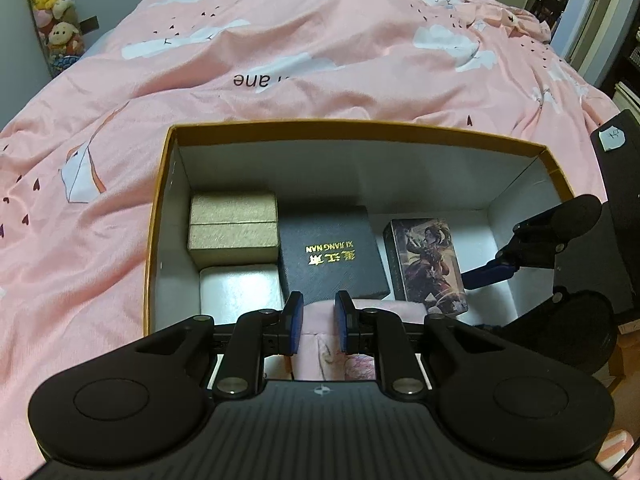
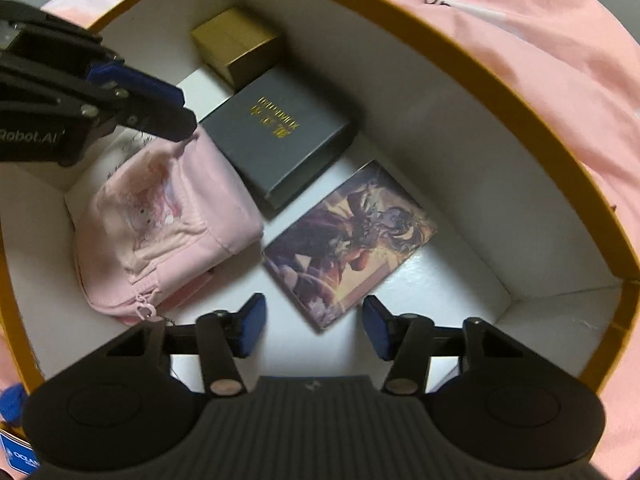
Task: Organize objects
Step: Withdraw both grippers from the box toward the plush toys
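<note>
One open box (image 2: 460, 60), four small boxes inside, one pink pouch (image 2: 168, 216) in left gripper (image 1: 318, 322)

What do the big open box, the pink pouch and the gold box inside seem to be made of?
Big open box: looks like stiff cardboard, with matte white inner walls and a mustard rim and outside.
Pink pouch: soft fabric, wrinkled and stitched, with a zip pull and a faint print.
Gold box: probably paper-covered card with a slightly shimmery, textured gold finish.
</note>
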`<control>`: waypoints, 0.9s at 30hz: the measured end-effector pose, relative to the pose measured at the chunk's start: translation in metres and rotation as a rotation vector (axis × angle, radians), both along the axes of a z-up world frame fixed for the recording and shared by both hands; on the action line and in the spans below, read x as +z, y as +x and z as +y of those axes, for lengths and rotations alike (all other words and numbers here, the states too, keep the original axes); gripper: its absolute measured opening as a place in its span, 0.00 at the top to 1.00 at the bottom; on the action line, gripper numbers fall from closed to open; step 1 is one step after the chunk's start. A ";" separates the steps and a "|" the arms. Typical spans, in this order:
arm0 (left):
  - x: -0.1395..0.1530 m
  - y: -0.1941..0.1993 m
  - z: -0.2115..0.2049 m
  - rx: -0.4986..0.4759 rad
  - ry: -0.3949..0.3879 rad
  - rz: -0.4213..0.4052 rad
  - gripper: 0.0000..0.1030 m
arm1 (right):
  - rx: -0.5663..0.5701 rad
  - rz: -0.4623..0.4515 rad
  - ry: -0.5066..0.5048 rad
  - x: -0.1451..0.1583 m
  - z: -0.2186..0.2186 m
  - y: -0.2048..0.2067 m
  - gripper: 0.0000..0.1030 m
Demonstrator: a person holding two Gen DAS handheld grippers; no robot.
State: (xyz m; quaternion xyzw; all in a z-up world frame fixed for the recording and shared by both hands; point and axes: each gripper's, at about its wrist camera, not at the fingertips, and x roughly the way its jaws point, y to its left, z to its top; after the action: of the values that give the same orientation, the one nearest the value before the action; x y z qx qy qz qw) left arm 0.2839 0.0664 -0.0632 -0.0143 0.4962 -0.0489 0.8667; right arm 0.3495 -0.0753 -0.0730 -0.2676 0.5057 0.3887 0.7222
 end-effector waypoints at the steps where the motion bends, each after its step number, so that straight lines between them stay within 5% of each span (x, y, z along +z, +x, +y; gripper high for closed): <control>1: 0.000 0.000 0.001 0.002 -0.001 0.000 0.80 | 0.012 -0.020 -0.009 -0.001 0.002 -0.001 0.56; 10: -0.002 -0.002 0.003 0.012 -0.014 0.000 0.80 | 0.105 -0.106 -0.035 -0.004 0.010 -0.001 0.68; 18: -0.002 -0.003 0.005 0.022 -0.023 -0.012 0.80 | -0.008 -0.038 0.025 -0.007 0.003 0.016 0.70; 27: 0.043 -0.040 -0.008 -0.028 -0.015 -0.105 0.77 | -0.071 -0.116 0.137 0.036 -0.022 -0.021 0.68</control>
State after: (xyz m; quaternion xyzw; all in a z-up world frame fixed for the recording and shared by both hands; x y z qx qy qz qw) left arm 0.2443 0.0579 -0.0205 -0.0112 0.4496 -0.0652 0.8908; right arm 0.3283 -0.0969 -0.0367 -0.2215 0.4446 0.3804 0.7801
